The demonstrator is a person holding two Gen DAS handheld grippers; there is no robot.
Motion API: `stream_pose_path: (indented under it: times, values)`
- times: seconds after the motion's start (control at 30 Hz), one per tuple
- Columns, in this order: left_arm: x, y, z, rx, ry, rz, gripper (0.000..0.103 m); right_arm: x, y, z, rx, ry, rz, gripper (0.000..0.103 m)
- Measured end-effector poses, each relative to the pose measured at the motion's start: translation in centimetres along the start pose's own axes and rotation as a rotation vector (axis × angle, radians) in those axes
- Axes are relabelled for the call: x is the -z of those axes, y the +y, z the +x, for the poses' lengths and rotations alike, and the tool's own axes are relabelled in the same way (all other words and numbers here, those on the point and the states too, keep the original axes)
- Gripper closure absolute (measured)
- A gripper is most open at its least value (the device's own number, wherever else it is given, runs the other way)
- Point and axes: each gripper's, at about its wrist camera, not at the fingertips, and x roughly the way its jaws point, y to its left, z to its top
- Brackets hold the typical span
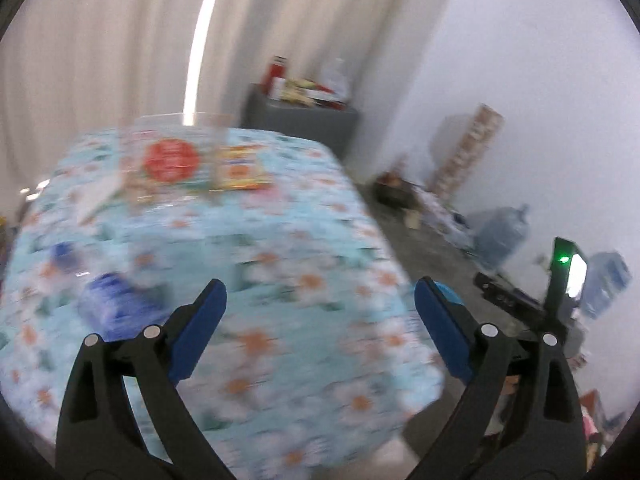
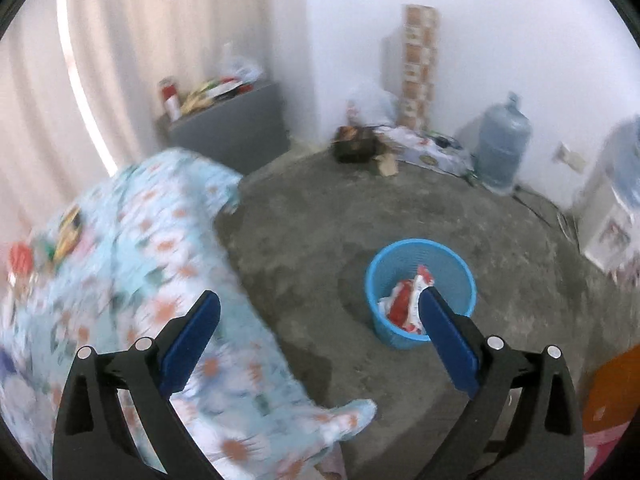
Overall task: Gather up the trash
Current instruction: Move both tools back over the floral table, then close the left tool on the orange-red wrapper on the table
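Observation:
My left gripper (image 1: 320, 294) is open and empty above a table with a flowered blue cloth (image 1: 280, 240). On the table lie a blue crumpled wrapper (image 1: 114, 306) near the left finger, a clear bag with a red round label (image 1: 172, 158), and a yellow-orange packet (image 1: 240, 170) at the far side. My right gripper (image 2: 320, 304) is open and empty above the floor beside the table (image 2: 120, 280). A blue trash basket (image 2: 448, 264) stands on the floor behind the right finger, holding red and white wrappers (image 2: 404, 300). Both views are motion-blurred.
A grey cabinet (image 2: 232, 128) with bottles and packets stands by the curtain. Water jugs (image 2: 504, 140), a tall carton stack (image 2: 418, 64) and clutter line the far wall. A white appliance (image 2: 608, 220) is at right. An orange object (image 2: 616, 388) sits at lower right.

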Motion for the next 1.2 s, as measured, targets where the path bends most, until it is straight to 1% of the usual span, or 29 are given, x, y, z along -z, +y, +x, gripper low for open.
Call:
stream_pose_path:
  times: [0.03, 0.1, 0.17, 0.2, 0.33, 0.43, 0.47, 0.53, 0.63, 0.73, 0.77, 0.8, 0.87, 0.93, 1.03, 1.1, 1.2]
  values:
    - [0.1, 0.8, -0.1, -0.017, -0.009, -0.002, 0.012, 0.2, 1.1, -0.2, -0.014, 0.005, -0.035, 0.007]
    - [0.3, 2.8, -1.2, -0.074, -0.034, -0.013, 0.012, 0.7, 3.0, -0.7, -0.03, 0.007, -0.093, 0.007]
    - [0.4, 4.4, -1.9, -0.098, -0.056, -0.037, 0.011, 1.2, 4.6, -1.3, -0.068, 0.001, -0.142, 0.007]
    - [0.5, 5.0, -2.4, -0.097, -0.064, -0.05, 0.009, 1.3, 5.1, -1.6, -0.101, -0.003, -0.159, 0.007]
    - [0.7, 7.7, -3.5, -0.083, -0.102, -0.089, 0.009, 1.3, 7.0, -2.4, -0.295, 0.003, -0.174, 0.007]
    - [0.8, 9.1, -3.7, -0.037, -0.118, -0.1, 0.009, 1.1, 8.7, -3.0, -0.363, -0.011, -0.188, 0.007]
    - [0.8, 9.7, -3.8, -0.019, -0.12, -0.112, 0.009, 1.0, 9.3, -3.2, -0.39, -0.021, -0.197, 0.007]
    - [1.0, 10.9, -3.8, 0.022, -0.129, -0.15, 0.009, 0.7, 10.3, -3.1, -0.415, -0.027, -0.202, 0.007]
    - [0.9, 12.2, -3.6, 0.008, -0.148, -0.17, 0.009, 0.1, 11.8, -2.6, -0.479, -0.015, -0.186, 0.007]
    - [-0.3, 13.4, -2.8, -0.013, -0.171, -0.136, 0.009, -0.3, 13.6, -1.3, -0.554, 0.036, -0.181, 0.007]
    - [-0.8, 13.7, -2.5, -0.024, -0.174, -0.124, 0.009, -0.5, 14.3, -0.7, -0.583, 0.065, -0.181, 0.007]
    - [-1.7, 14.2, -1.9, -0.05, -0.184, -0.104, 0.009, -0.5, 14.9, -0.2, -0.605, 0.087, -0.181, 0.007]
    - [-3.3, 15.1, -0.9, -0.072, -0.193, -0.092, 0.009, -0.7, 15.8, 1.1, -0.649, 0.141, -0.173, 0.007]
    - [-4.8, 15.9, 0.0, -0.065, -0.209, -0.085, 0.009, -0.8, 16.4, 2.4, -0.69, 0.192, -0.15, 0.007]
    - [-7.3, 16.7, 1.9, -0.017, -0.207, -0.055, 0.009, -1.0, 17.0, 3.6, -0.738, 0.24, -0.134, 0.007]
    - [-8.8, 17.1, 3.3, -0.006, -0.203, -0.037, 0.009, -1.0, 17.3, 4.3, -0.749, 0.256, -0.131, 0.007]
    - [-11.2, 17.5, 6.0, 0.005, -0.174, 0.0, 0.009, -1.2, 17.5, 5.3, -0.754, 0.278, -0.121, 0.007]
